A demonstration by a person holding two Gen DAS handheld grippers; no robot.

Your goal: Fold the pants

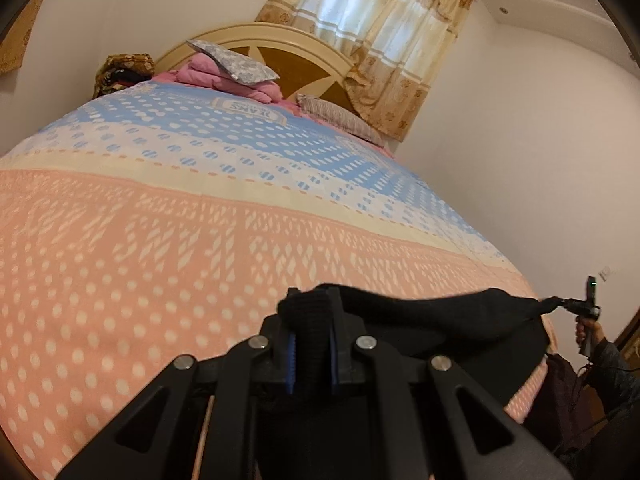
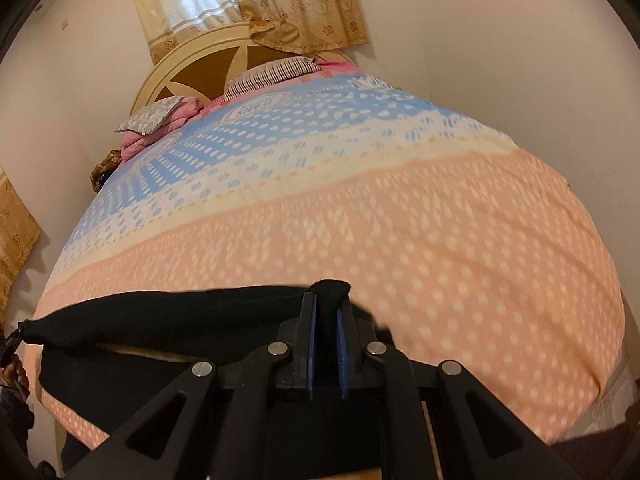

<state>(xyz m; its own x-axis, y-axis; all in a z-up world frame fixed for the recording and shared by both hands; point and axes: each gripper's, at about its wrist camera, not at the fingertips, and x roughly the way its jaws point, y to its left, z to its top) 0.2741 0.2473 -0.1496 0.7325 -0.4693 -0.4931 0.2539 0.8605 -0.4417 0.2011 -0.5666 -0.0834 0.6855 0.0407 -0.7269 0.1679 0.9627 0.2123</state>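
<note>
Currently: black pants (image 1: 440, 316) stretched across lower frame, above pink bedspread (image 1: 140, 260). Left gripper (image 1: 312, 344) jaws pinching one end; right gripper (image 2: 326, 332) jaws pinching other. Judgement: early stage, no fold visible, laying out and all folds left.

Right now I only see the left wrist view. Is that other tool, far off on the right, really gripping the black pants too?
Observer: Yes. In the right wrist view, the right tool is shut on a bunched corner of the black pants, pinched between its blue pads.
Operator: From over there, does the cloth reach all the way to my tool?
Observer: It does. The top edge runs taut across the bedspread and narrows to a point at the left tool, at that picture's left edge.
</note>
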